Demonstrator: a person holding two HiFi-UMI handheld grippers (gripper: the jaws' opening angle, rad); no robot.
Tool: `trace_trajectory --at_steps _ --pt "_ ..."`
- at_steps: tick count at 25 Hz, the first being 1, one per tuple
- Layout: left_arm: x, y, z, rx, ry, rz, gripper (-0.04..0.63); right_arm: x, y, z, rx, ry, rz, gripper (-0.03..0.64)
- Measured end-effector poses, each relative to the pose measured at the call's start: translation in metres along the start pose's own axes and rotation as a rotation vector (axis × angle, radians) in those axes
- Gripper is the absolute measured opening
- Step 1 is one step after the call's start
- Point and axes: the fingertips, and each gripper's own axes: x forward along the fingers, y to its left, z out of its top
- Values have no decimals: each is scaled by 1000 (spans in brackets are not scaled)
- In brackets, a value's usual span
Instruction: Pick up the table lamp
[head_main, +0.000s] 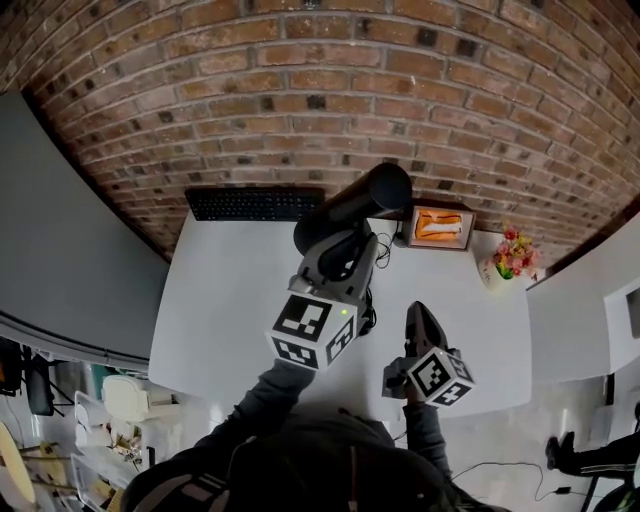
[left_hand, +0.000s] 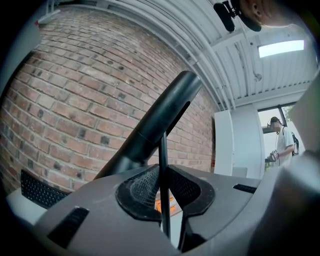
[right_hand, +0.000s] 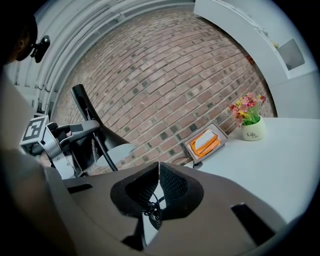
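Observation:
The black table lamp has a long tube-shaped head (head_main: 355, 205) on a thin black stem (left_hand: 163, 195). My left gripper (head_main: 345, 258) is shut on that stem just below the head, and in the left gripper view the stem runs straight up between its pads (left_hand: 145, 187). The lamp's head (left_hand: 160, 115) slants up to the right against the brick wall. I cannot see the lamp's base. My right gripper (head_main: 418, 312) hangs lower right of the lamp, apart from it, with its jaws closed and nothing held. A black cable (right_hand: 150, 210) coils on the table beyond it.
The white table (head_main: 230, 300) stands against a brick wall. A black keyboard (head_main: 255, 203) lies at the back left. At the back right are an orange-filled tray (head_main: 442, 226) and a small flower pot (head_main: 510, 262). A person stands far off (left_hand: 282, 142).

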Motion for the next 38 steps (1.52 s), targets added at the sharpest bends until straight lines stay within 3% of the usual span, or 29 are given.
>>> trace_trajectory --at_steps 12,23,28,38 --pt "-10 46 67 67 -44 18 54 21 14 11 -22 9 61 12" --pt "-13 66 157 48 -116 -191 52 67 81 57 -115 -2 284 12" --pt "-13 61 176 29 -152 -235 52 73 109 81 -149 -58 374 11" --pt "-8 39 199 12 -188 -326 52 58 113 106 -213 -127 379 11"
